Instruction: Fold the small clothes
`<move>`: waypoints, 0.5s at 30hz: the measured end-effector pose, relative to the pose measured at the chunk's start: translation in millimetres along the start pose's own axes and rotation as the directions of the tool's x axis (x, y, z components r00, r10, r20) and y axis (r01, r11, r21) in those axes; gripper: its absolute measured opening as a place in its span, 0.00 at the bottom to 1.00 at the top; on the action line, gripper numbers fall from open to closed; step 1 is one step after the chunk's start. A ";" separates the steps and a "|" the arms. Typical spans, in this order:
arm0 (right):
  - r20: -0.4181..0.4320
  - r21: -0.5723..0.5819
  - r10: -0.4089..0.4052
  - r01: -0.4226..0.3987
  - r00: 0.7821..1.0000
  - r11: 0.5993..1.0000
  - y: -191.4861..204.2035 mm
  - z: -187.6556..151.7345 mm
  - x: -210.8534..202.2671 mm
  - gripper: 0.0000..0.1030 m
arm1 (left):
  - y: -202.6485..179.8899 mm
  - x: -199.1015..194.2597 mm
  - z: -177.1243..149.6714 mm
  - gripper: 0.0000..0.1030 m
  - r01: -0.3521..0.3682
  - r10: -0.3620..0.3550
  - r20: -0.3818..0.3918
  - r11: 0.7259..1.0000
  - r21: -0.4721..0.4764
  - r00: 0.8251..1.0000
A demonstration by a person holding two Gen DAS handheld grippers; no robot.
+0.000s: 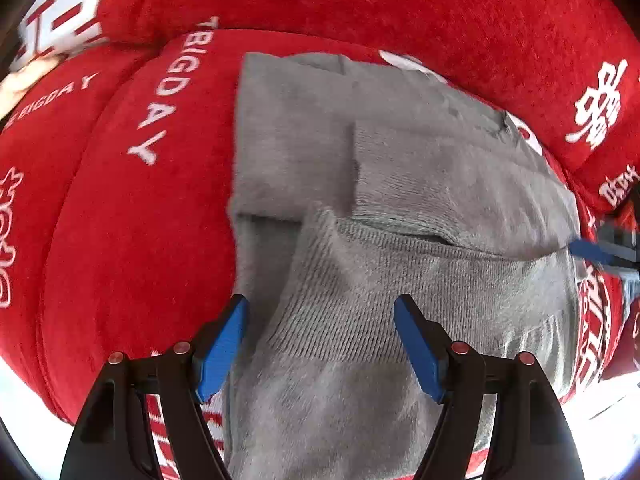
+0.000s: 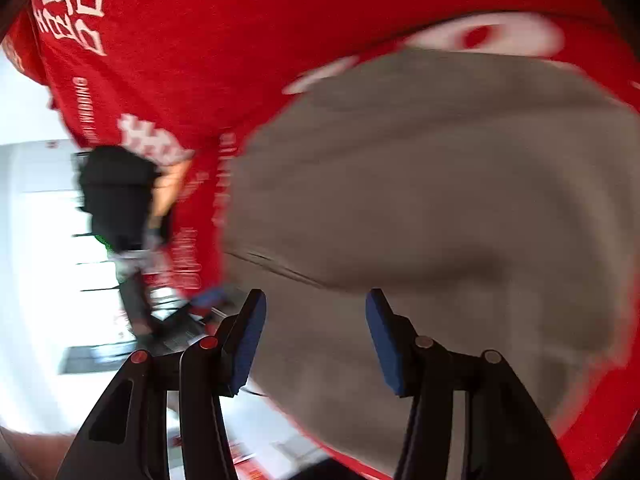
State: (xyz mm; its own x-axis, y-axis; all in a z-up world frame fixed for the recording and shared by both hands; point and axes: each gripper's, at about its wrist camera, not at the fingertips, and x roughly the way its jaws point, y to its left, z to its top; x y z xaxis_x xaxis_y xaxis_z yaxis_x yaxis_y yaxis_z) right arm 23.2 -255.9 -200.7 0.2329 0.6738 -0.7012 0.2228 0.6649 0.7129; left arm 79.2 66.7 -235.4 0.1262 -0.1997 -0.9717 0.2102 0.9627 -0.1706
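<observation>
A grey knitted garment (image 1: pixel 380 208) lies on a red plush cover, with one part folded over the rest and a ribbed band across its middle. My left gripper (image 1: pixel 320 316) hovers open above the garment's near part, its blue pads apart with nothing between them. In the right wrist view the same grey garment (image 2: pixel 432 208) fills the right side, blurred by motion. My right gripper (image 2: pixel 316 316) is open just over its near edge, holding nothing. A blue pad of the right gripper (image 1: pixel 592 250) shows at the right edge of the left wrist view, beside the fold.
The red plush cover (image 1: pixel 132 216) with white lettering spreads under and around the garment, with a raised red cushion (image 1: pixel 360 4) behind. In the right wrist view the left gripper's black body (image 2: pixel 120 196) and a hand sit at left, against a bright white floor (image 2: pixel 36 280).
</observation>
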 end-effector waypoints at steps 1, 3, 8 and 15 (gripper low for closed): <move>0.017 0.002 -0.058 0.058 0.998 0.998 -9.9 -14.4 -10.7 0.55 | -2.1 1.1 0.8 0.72 0.003 -0.003 -0.004 1.000 0.009 1.000; 0.041 -0.004 -0.150 0.150 0.988 0.989 -28.0 -33.2 -28.4 0.55 | -6.8 2.8 0.8 0.72 0.024 -0.024 -0.014 0.999 0.028 1.000; 0.107 0.029 -0.266 0.264 0.958 0.964 -45.5 -55.5 -40.3 0.55 | -16.8 1.8 -3.1 0.72 0.047 -0.044 -0.027 0.994 0.096 0.999; 0.108 0.054 -0.315 0.311 0.943 0.949 -48.2 -52.4 -8.0 0.55 | -18.0 14.2 -0.4 0.52 0.071 -0.060 -0.074 0.985 0.156 0.995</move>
State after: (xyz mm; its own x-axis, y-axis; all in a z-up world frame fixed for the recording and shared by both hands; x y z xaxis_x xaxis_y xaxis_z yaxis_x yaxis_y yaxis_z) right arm -39.0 -276.5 -229.7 0.2515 0.3910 -0.8854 0.3352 0.8230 0.4586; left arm 76.8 46.5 -246.3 0.0414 -0.2427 -0.9692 0.3672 0.9059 -0.2111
